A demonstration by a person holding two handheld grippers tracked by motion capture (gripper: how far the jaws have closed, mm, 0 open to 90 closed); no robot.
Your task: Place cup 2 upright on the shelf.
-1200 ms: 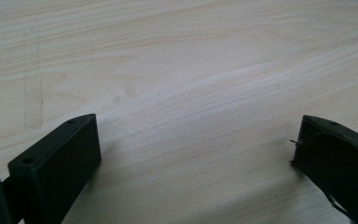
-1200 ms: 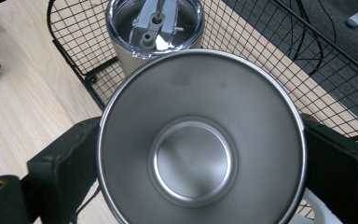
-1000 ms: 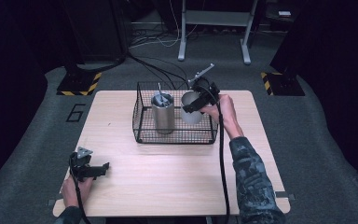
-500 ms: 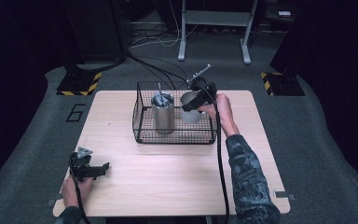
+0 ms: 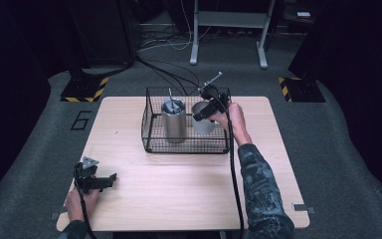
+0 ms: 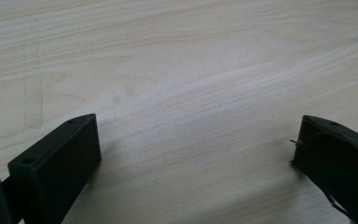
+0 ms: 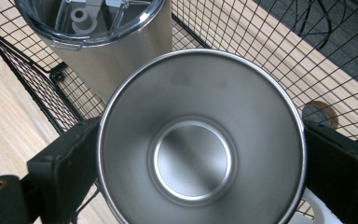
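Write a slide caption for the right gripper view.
Right gripper clasps an empty steel cup beside a lidded tumbler in the wire basket.

One wire basket on one surface. Two steel cups: one lidded tumbler, one open cup. Two tools: left tool, right tool.

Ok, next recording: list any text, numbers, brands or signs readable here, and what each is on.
"6": a large dark numeral on the grey floor left of the table.
No lettering can be read on the steel cup, the lidded tumbler or the wire basket.
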